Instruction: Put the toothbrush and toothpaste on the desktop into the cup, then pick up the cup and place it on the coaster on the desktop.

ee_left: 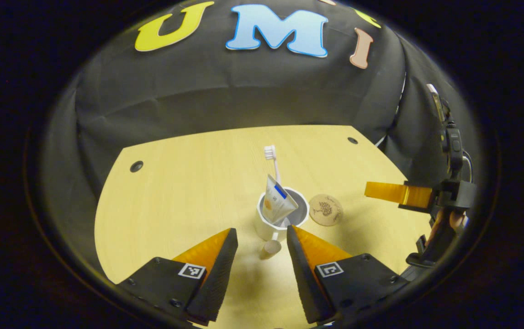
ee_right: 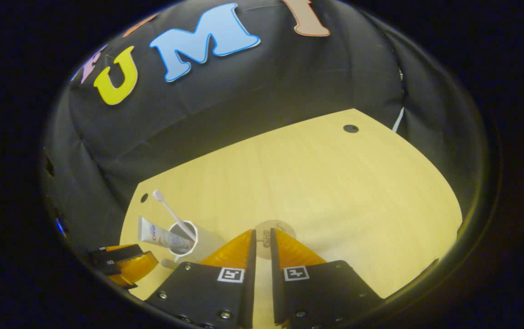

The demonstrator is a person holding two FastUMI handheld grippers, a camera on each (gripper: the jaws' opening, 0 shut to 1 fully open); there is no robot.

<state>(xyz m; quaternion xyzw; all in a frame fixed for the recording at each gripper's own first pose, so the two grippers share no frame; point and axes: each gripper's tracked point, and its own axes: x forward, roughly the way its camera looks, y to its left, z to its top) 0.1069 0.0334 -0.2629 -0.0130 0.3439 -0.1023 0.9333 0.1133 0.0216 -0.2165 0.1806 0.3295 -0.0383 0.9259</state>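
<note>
The white toothbrush and toothpaste tube are being carried in the white cup, beside the round wooden coaster on the pale worktop, with left gripper jaws spread and right gripper jaws nearly pressed together.

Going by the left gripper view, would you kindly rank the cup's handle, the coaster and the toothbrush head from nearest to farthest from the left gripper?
1. Cup's handle: just ahead of the left gripper, between its open fingers.
2. Coaster: beside the cup, ahead and to the right.
3. Toothbrush head: sticking up beyond the cup's far rim.
</note>
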